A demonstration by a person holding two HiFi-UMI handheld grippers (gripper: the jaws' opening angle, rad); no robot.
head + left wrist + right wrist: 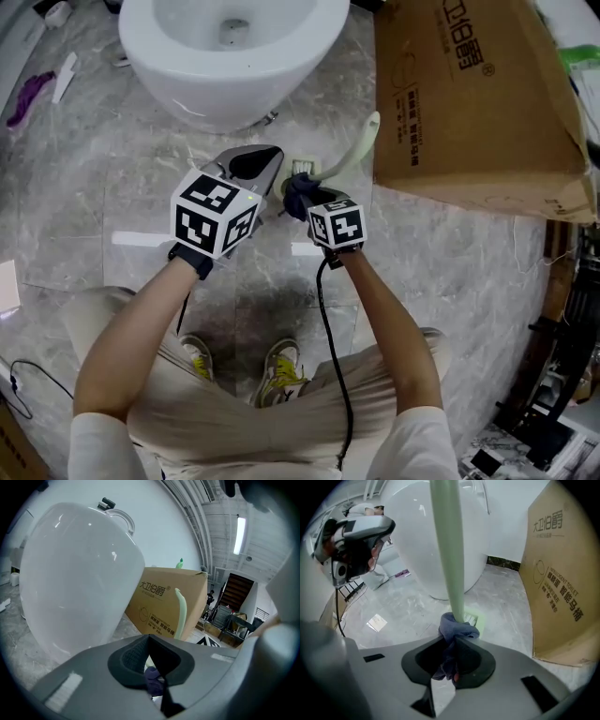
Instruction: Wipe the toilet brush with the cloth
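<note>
Toilet brush (pixel 359 142) is seen in the head view, standing on the floor (pixel 103 187) before the toilet (pixel 187 80). In the left gripper view, the left tool (pixel 149 637) is drawn narrow, gripping nothing. In the right gripper view, the cloth (pixel 458 628) is clamped by the right tool (pixel 454 640) against the brush handle.

There are two tools (pixel 251 167) (pixel 305 199), one toilet (pixel 225 66), one cardboard box (pixel 469 94), one brush (pixel 449 550), one cloth (pixel 457 630) and two shoes (pixel 195 354) (pixel 281 370).
</note>
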